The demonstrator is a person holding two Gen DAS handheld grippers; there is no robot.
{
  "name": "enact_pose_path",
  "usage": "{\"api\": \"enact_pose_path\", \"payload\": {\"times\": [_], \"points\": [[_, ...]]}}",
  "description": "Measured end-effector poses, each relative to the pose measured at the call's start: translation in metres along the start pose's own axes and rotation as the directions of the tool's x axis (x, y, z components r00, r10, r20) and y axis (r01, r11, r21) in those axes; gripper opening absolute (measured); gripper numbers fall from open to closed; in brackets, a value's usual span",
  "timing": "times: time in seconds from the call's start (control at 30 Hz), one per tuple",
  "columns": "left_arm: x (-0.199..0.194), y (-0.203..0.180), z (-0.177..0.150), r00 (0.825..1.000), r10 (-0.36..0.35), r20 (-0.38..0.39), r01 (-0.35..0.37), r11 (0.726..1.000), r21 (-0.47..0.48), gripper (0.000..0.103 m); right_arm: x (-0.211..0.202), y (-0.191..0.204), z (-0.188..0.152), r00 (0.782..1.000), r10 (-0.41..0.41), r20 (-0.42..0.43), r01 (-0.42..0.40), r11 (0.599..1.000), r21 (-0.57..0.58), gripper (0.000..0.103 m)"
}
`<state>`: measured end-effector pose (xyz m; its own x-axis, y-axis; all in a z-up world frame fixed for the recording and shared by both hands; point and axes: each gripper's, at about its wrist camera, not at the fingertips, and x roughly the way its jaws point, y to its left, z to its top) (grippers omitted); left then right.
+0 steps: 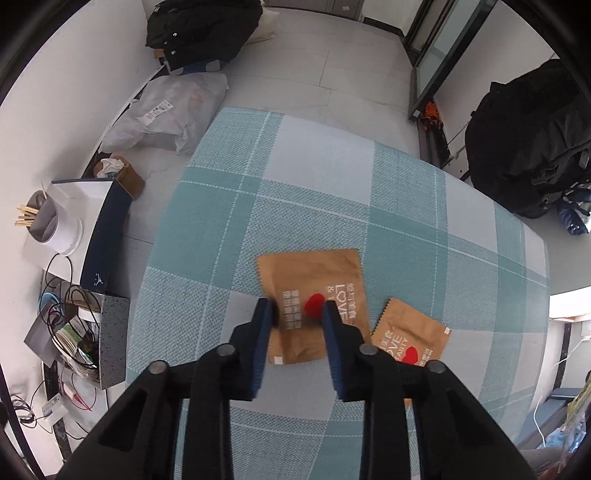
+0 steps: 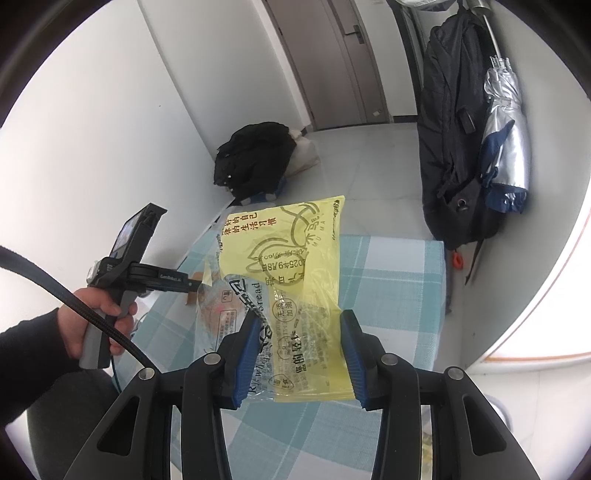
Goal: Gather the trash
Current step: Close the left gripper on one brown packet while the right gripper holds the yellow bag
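On the teal plaid tablecloth [image 1: 295, 184] lies a brown paper packet [image 1: 306, 273] with a red heart and white print. My left gripper [image 1: 298, 308] points down at it with a blue pad on either side of the heart. A gap shows between the jaws and the packet looks flat. A second, similar packet [image 1: 410, 339] lies just to the right, partly behind the right finger. In the right wrist view my right gripper [image 2: 301, 321] is shut on a yellow and clear bread bag [image 2: 295, 251], which stands up above the table. The bag hides the left gripper's tips there; a hand [image 2: 99, 314] holds its handle.
Left of the table are a white cup of wooden sticks [image 1: 55, 221], a grey box of cables [image 1: 110, 339] and a plastic bag [image 1: 173, 110] on the floor. A black jacket [image 1: 199, 29] lies by the wall. A black backpack [image 2: 458, 147] and a silver umbrella [image 2: 506, 140] hang at right.
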<state>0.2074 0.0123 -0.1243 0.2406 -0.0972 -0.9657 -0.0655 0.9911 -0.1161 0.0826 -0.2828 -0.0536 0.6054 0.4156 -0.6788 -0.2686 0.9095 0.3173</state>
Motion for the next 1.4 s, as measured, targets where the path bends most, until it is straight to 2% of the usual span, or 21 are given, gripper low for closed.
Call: {"api": "enact_pose_path", "payload": {"times": [0.13,0.47,0.5,0.57,0.63,0.7,0.73,0.8,0.9,0.97,1.03,1.23,1.4], "points": [[0.000,-0.001,-0.003,1.000,0.013,0.003,-0.013,0.999,0.036,0.017,0.002,0.001,0.000,1.000,-0.001,-0.003,0.001,1.000,0.001,0.043],[-0.002,0.000,-0.003,1.000,0.003,0.005,-0.003,0.999,0.042,0.018,0.005,0.002,-0.001,1.000,-0.007,-0.010,0.007,1.000,-0.002,0.043],[-0.002,0.002,-0.003,1.000,-0.031,-0.001,0.031,0.999,0.022,0.021,0.004,0.002,-0.001,1.000,-0.005,-0.009,0.005,1.000,0.000,0.043],[0.001,0.003,-0.002,0.999,-0.043,-0.016,0.043,0.999,-0.002,0.051,0.004,0.001,-0.001,1.000,-0.006,-0.009,0.006,1.000,0.000,0.043],[0.002,-0.001,-0.001,0.999,-0.034,-0.004,0.034,0.999,0.006,0.056,0.004,0.001,-0.001,1.000,-0.002,-0.009,0.002,1.000,0.002,0.043],[0.005,-0.007,0.001,1.000,0.010,-0.010,-0.010,0.999,0.034,0.058,0.004,0.002,-0.001,1.000,-0.004,-0.010,0.004,1.000,-0.003,0.043],[0.006,-0.011,0.001,1.000,0.021,-0.013,-0.021,0.999,0.045,0.064,0.004,0.002,-0.001,1.000,-0.002,-0.010,0.002,1.000,-0.003,0.043],[0.010,-0.017,0.003,0.997,0.075,-0.016,-0.074,0.995,0.068,0.065,0.004,0.001,-0.001,1.000,-0.001,-0.011,0.001,1.000,-0.002,0.044],[0.013,-0.020,0.005,0.993,0.120,-0.002,-0.120,0.989,0.091,0.077,0.004,0.000,0.000,1.000,0.004,-0.010,-0.004,1.000,0.002,0.044],[0.014,-0.014,0.007,0.993,0.118,-0.006,-0.117,0.991,0.072,0.083,0.003,0.001,0.000,1.000,0.005,-0.006,-0.005,1.000,0.002,0.044],[0.014,-0.008,0.008,0.995,0.097,-0.002,-0.097,0.995,0.037,0.083,0.002,0.001,0.001,1.000,0.009,-0.003,-0.009,1.000,0.003,0.044],[0.012,-0.012,0.003,0.994,0.105,0.021,-0.106,0.993,0.047,0.081,0.001,0.002,0.001,1.000,0.014,-0.001,-0.014,1.000,0.000,0.044],[0.008,-0.019,0.004,0.995,0.096,0.031,-0.098,0.993,0.060,0.063,0.000,0.003,0.002,1.000,0.015,0.002,-0.015,1.000,0.007,0.044]]}}
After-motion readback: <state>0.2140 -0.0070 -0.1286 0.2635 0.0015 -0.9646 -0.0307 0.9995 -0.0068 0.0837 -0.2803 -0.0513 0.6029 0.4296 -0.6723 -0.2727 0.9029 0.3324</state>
